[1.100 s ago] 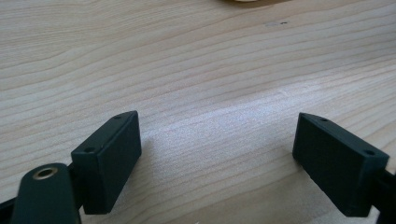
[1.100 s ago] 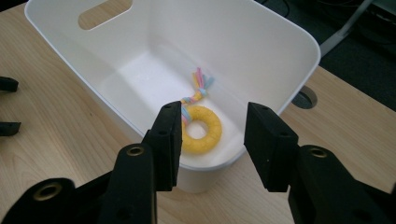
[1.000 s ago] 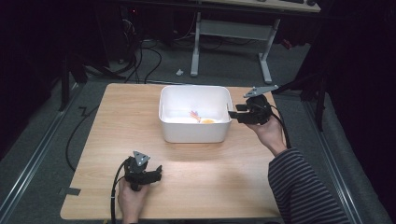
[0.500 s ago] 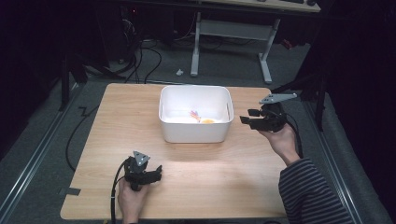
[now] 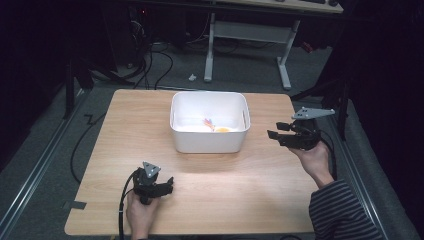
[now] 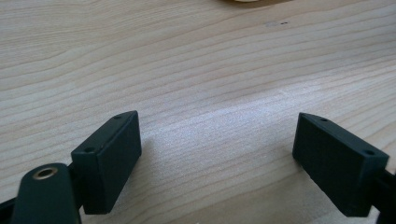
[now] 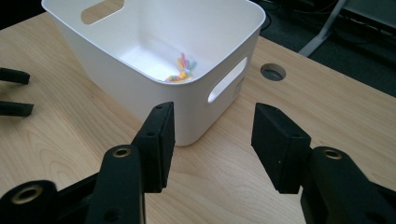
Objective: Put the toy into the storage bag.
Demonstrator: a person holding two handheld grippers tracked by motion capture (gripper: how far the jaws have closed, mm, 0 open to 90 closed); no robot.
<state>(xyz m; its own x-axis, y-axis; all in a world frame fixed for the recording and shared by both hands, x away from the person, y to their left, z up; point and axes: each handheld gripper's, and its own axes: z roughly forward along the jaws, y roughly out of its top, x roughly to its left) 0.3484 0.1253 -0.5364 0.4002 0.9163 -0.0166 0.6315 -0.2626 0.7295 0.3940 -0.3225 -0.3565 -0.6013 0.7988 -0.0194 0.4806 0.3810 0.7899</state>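
Since a second ago the right gripper (image 5: 274, 131) has drawn back from the rim of the white tub (image 5: 210, 140) and is now held off the tub's right side, near the edge of the wooden table (image 5: 90, 150); the left gripper (image 5: 169, 184) has not shifted. Inside the tub, ahead and to the left of the right gripper, lie a small bundle of pastel-coloured strips (image 7: 183, 68) and, just beside it in the high view, a yellow-orange thing (image 5: 222, 129) too small to make out. In the right gripper view the tub's near rim hides part of the floor inside it. The right gripper's jaws stand moderately apart with nothing between them, pointing at the tub's near corner and handle slot (image 7: 227, 80). Resting low on the table well in front of the tub, the left gripper has its jaws spread wide and bare, with wood grain between them. At the top edge of its view a pale shape (image 6: 245, 1) is cut off.
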